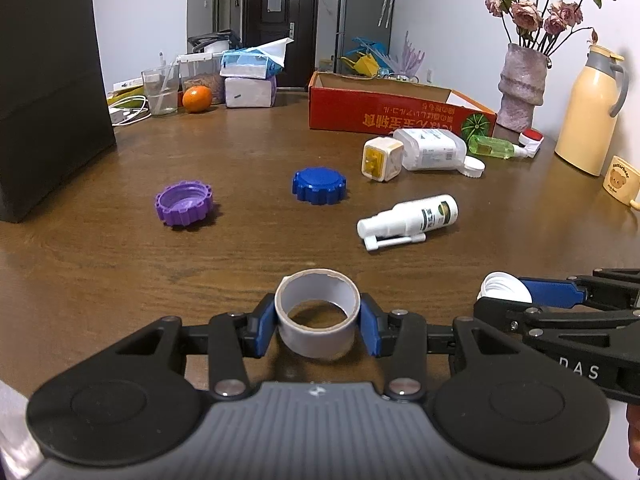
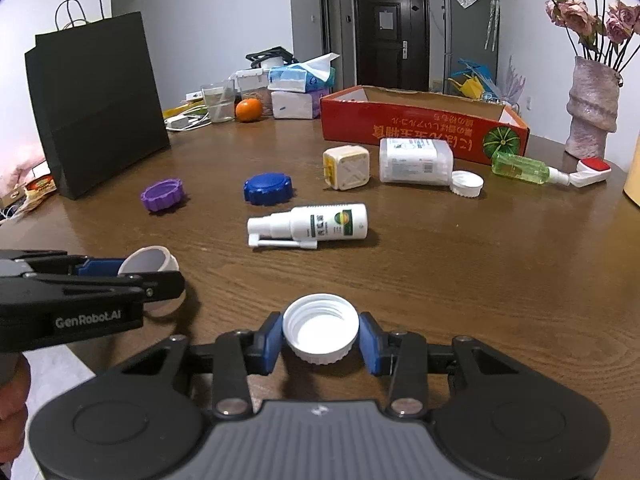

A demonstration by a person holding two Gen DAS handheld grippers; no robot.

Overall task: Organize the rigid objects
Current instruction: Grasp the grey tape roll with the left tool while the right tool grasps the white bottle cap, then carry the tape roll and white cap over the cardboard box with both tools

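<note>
Here, in the left wrist view, the left tool (image 1: 318,322) is closed on a tape roll (image 1: 317,314), its blue pads pressing the roll's outer wall from both sides, low over the worktop (image 1: 120,272) near its front edge. The roll looks nearly used up, a thin ring of card: light and fairly stiff, though I judge it could squash oval under a hard squeeze, so a grip across the wall, as here, suits it. Farther back a red cardboard box (image 1: 384,110) stands open; its inside is hidden from this angle. A clear glass (image 1: 160,88) at the back holds what seems a straw or stick.

In the right wrist view, the right tool (image 2: 320,338) is clamped on a white bottle cap (image 2: 320,332), open side up, pads on its ribbed rim, just above the worktop's near edge. The cap is hard plastic, light, and the ribs should resist slipping. It holds nothing. The box shows bare inner walls; its floor stays out of sight. A black paper bag (image 2: 96,112) stands at the left, contents unseen.
</note>
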